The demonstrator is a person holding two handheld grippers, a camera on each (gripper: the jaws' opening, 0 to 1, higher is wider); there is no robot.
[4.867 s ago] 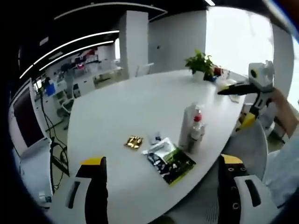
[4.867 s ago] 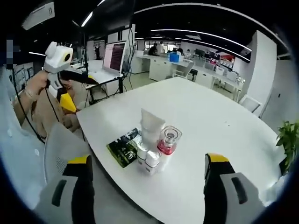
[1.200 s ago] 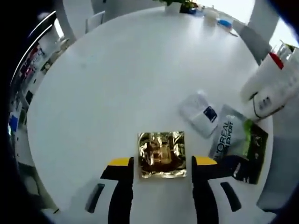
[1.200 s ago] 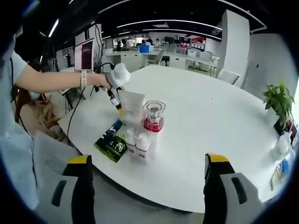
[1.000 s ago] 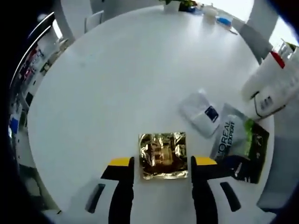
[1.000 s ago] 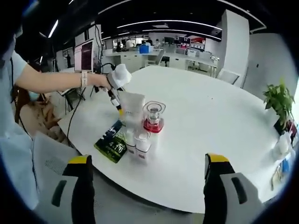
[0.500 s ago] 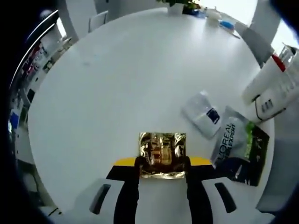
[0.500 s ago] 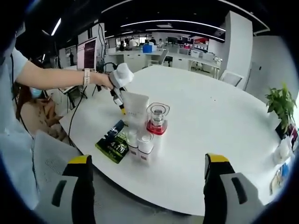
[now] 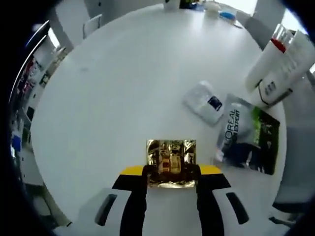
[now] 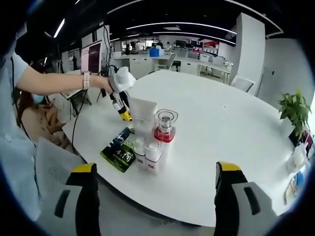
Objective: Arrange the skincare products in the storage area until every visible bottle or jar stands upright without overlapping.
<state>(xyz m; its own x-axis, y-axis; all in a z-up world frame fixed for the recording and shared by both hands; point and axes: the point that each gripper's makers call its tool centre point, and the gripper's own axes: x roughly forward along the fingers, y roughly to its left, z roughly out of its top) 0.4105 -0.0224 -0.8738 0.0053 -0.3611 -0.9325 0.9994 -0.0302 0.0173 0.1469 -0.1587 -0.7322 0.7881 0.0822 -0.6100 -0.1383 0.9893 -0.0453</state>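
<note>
Two yellow-tipped jaws of the left gripper (image 9: 170, 173) are pinching the near edge of a gold foil sachet (image 9: 171, 156), which is jutting straight forward along the jaws, square and crinkled, with no clear long axis. Whether it is lifting off the white table (image 9: 113, 88) or resting on it, I cannot tell. Just to its right a small white sachet (image 9: 204, 102) is lying flat, and beyond that a dark green and silver sachet (image 9: 248, 135) is lying flat near the table edge. At the far right a white tube (image 9: 283, 66) and a red-capped bottle (image 9: 263, 64) are standing together.

From the right gripper view, the right gripper (image 10: 152, 196) is hovering wide apart and carrying nothing, well back from the standing cluster: the white tube (image 10: 141, 117), a red-based jar (image 10: 165, 126) and two small white bottles (image 10: 147, 151), close-packed. The left gripper is the nearer one to the flat sachets; judging by that, placing the gold one beside the cluster, without overlapping, is falling to it.
</note>
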